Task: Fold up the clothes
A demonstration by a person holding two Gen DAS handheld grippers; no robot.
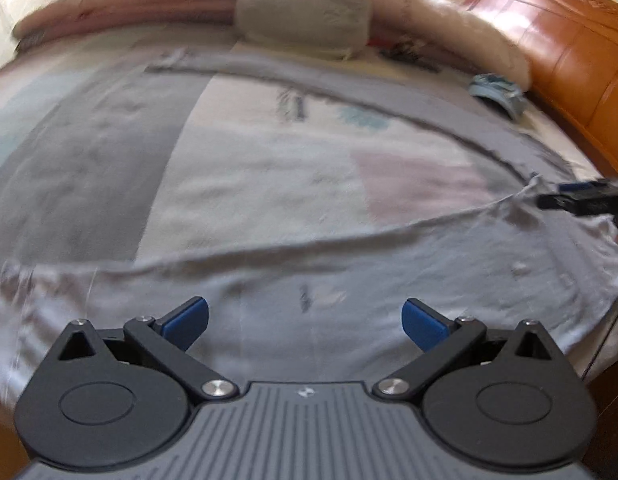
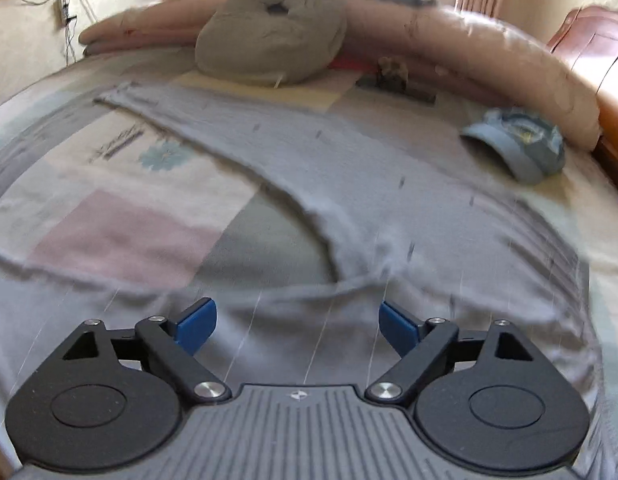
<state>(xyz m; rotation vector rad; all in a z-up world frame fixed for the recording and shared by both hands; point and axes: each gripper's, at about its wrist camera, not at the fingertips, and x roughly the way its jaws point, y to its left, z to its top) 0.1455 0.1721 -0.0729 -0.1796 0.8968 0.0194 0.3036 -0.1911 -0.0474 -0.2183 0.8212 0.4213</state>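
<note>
No containers anywhere in either view. Grey trousers (image 2: 349,168) spread flat on a patchwork bedspread (image 2: 121,232), one leg running away toward the pillows, the other stretching sideways along the near edge, the two meeting in a puckered crotch just ahead of the right gripper (image 2: 297,326). Right gripper released, blue pads well apart, only flat cloth beneath and nothing pinched. Left gripper (image 1: 305,324) likewise released, jaws wide over the near trouser leg (image 1: 309,280), no fabric between the pads.

Much smeared by motion blur: print on the bedspread unreadable, small dark clutter (image 2: 393,76) near the pillows impossible to name. Right gripper seen from the left wrist camera only as a dark tip (image 1: 581,198) cut off at the frame edge, close to the crotch seam. Trouser hems partly lost at the frame borders.

Around: a grey round cushion (image 2: 269,36) with a dark central dimple at the far end, a long pink rolled quilt (image 2: 489,68) behind it, a blue denim cap (image 2: 521,148) lying beside the far leg, a brown leather headboard (image 1: 569,60) to the right, dangling cables (image 2: 65,12) on the wall.
</note>
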